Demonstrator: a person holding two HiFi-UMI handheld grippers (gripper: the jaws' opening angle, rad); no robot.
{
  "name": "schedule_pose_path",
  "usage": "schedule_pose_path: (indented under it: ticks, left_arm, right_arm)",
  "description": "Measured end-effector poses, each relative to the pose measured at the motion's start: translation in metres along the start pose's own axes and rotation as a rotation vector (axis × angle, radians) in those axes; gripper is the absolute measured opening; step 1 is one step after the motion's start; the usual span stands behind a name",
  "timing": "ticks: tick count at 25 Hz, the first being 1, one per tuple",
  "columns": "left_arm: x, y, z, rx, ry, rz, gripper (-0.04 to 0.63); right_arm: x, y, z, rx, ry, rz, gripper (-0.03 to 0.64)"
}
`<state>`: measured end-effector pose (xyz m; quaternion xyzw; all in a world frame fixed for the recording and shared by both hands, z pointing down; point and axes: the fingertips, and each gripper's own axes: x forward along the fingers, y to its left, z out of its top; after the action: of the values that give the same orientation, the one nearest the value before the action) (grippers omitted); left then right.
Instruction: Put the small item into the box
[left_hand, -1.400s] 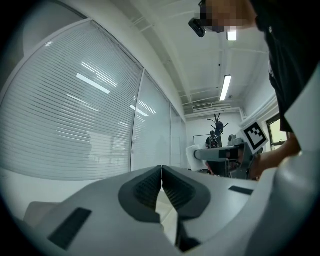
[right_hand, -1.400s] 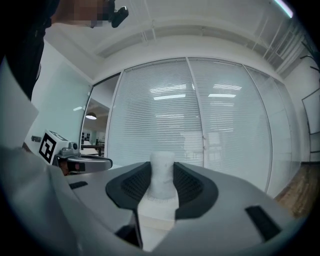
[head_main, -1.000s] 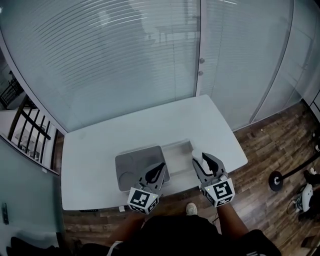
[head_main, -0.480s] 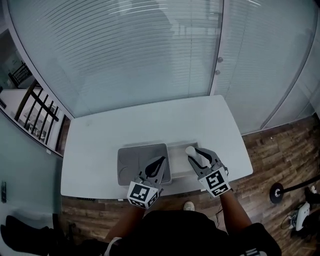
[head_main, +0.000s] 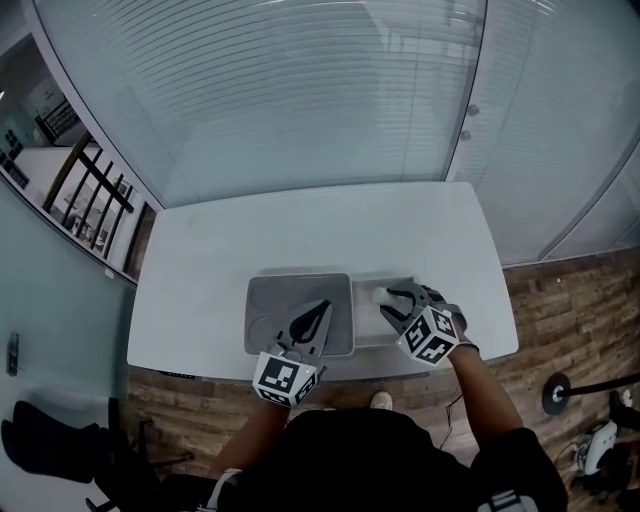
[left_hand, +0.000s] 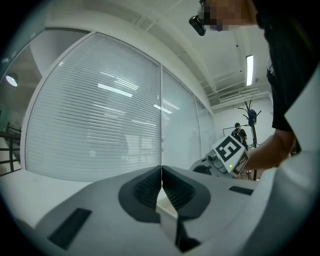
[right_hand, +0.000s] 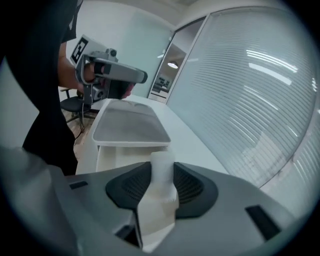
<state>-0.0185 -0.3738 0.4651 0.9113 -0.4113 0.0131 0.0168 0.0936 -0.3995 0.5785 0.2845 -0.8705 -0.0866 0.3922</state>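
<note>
Right tongs (head_main: 392, 299) shifted over the box (head_main: 366, 326) — small item (right_hand: 162, 171) seemingly clamped between.

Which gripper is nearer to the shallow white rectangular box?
Right. The right gripper holds a small white item above the box; the left gripper is over the flat grey lid beside it.

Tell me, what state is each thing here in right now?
left gripper: shut, holding nothing, over the grey tray.
right gripper: shut on the small white item, over the box.
small white item: gripped between the pads, not yet released.
box: open on top, on the table.
grey tray: lying flat beside the box.
</note>
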Motion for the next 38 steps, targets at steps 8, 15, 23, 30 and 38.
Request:
schedule_pose_path:
  ticks: [8, 15, 23, 30, 38]
  left_arm:
    - [-0.004, 0.007, -0.010, -0.012, 0.021, 0.031, 0.014]
    - [-0.011, 0.027, -0.009, -0.007, 0.023, 0.070, 0.013]
    - [-0.011, 0.025, -0.012, -0.018, 0.027, 0.071, 0.014]
    - [-0.010, 0.021, -0.008, 0.002, 0.027, 0.051, 0.013]
    - [-0.003, 0.020, 0.009, 0.026, -0.004, 0.047, 0.014]
  right_arm:
    - [0.039, 0.018, -0.026, -0.144, 0.174, 0.134, 0.150]
    - [0.054, 0.030, -0.034, -0.176, 0.283, 0.242, 0.150]
    - [0.059, 0.039, -0.043, -0.281, 0.334, 0.284, 0.162]
    - [0.042, 0.027, -0.027, -0.238, 0.266, 0.249, 0.210]
    - [0.005, 0.001, 0.006, 0.093, -0.032, 0.104, 0.191]
